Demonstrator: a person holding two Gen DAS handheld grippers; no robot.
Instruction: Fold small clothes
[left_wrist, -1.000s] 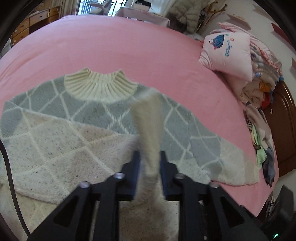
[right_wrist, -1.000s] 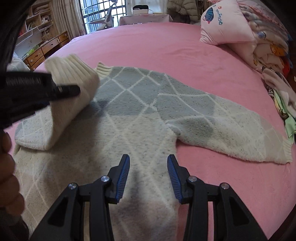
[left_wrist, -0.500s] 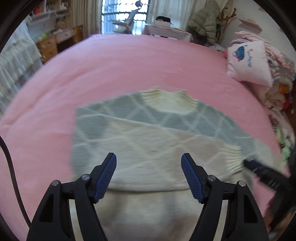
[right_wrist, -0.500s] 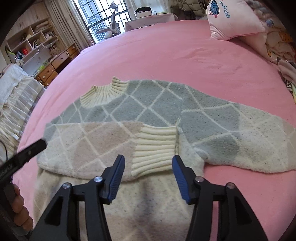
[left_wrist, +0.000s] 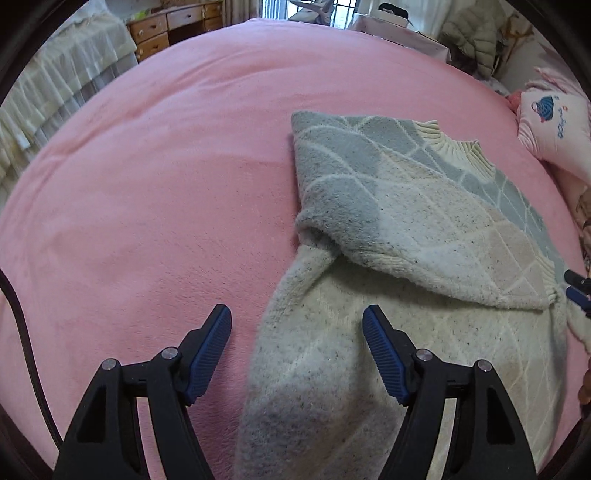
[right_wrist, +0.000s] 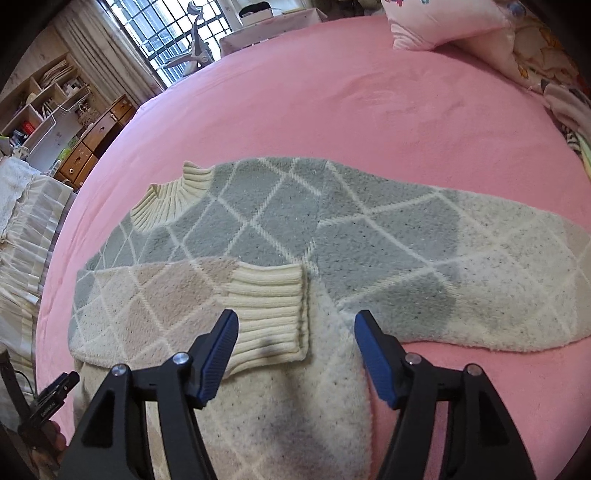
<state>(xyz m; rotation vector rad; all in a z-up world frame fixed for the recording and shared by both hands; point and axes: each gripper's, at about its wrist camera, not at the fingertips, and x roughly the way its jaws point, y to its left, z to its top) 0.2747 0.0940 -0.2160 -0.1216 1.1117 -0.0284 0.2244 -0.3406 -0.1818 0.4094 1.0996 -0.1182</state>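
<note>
A cream and grey diamond-knit sweater (right_wrist: 280, 229) lies flat on the pink bed (right_wrist: 369, 96). One sleeve is folded across the chest, its ribbed cuff (right_wrist: 266, 310) resting near the middle. The other sleeve (right_wrist: 480, 273) stretches out to the right. My right gripper (right_wrist: 293, 332) hovers over the cuff, jaws opening, nothing pressed between them. In the left wrist view the sweater (left_wrist: 406, 229) shows its folded sleeve's shoulder edge, and my left gripper (left_wrist: 297, 325) stands open above the sweater's left hem side, holding nothing. The right gripper's tips (left_wrist: 576, 288) peek in at the right edge.
A pink pillow (left_wrist: 554, 125) and a pile of clothes (right_wrist: 554, 74) sit at the bed's right side. Wooden drawers (left_wrist: 173, 26) and shelves (right_wrist: 48, 110) stand beyond the bed; a frilled cream cover (left_wrist: 55, 85) lies at the left. A window (right_wrist: 155, 33) is at the back.
My left gripper let go of the sleeve, which now lies folded across the chest, and swung left to the sweater's edge. My right gripper's jaws widened and drew nearer the cuff.
</note>
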